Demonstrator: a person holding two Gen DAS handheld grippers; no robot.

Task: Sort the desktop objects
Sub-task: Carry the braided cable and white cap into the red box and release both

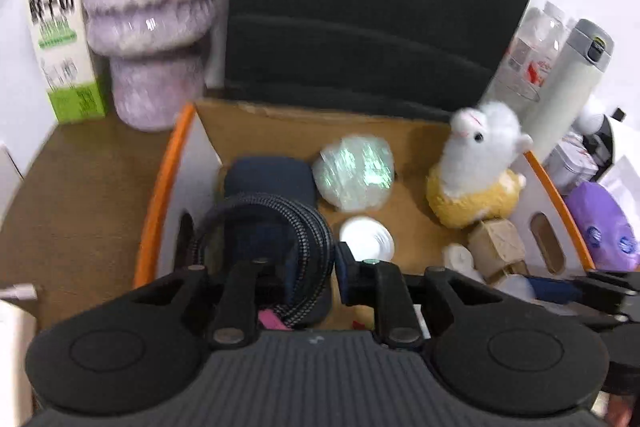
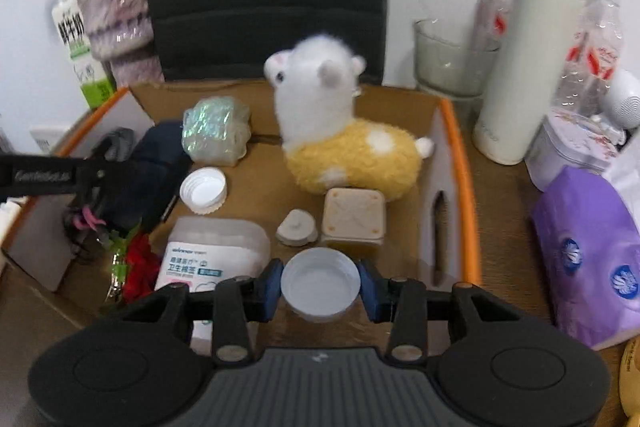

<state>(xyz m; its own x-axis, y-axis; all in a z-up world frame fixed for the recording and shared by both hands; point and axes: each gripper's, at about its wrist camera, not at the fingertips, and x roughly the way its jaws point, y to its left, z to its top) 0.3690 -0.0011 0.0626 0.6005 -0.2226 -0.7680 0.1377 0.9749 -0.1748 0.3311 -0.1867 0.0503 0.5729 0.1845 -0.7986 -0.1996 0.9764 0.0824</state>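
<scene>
The right gripper (image 2: 320,287) clamped a white plastic cap (image 2: 320,285) — the left gripper (image 1: 308,263) gripped a coiled braided cable (image 1: 276,227) — above the orange-rimmed cardboard box (image 2: 456,147).

Cardboard box (image 2: 456,147), orange-rimmed, open top, taken as landmark. White bottle cap (image 2: 320,287), hollow side up, above box's near edge. Inside box: braided cable coil (image 1: 276,227) at left; second white cap (image 2: 203,190) centre-left; iridescent wrapped lump (image 2: 216,135) toward back; white-and-yellow plush alpaca (image 2: 344,139) upright, back right.
</scene>
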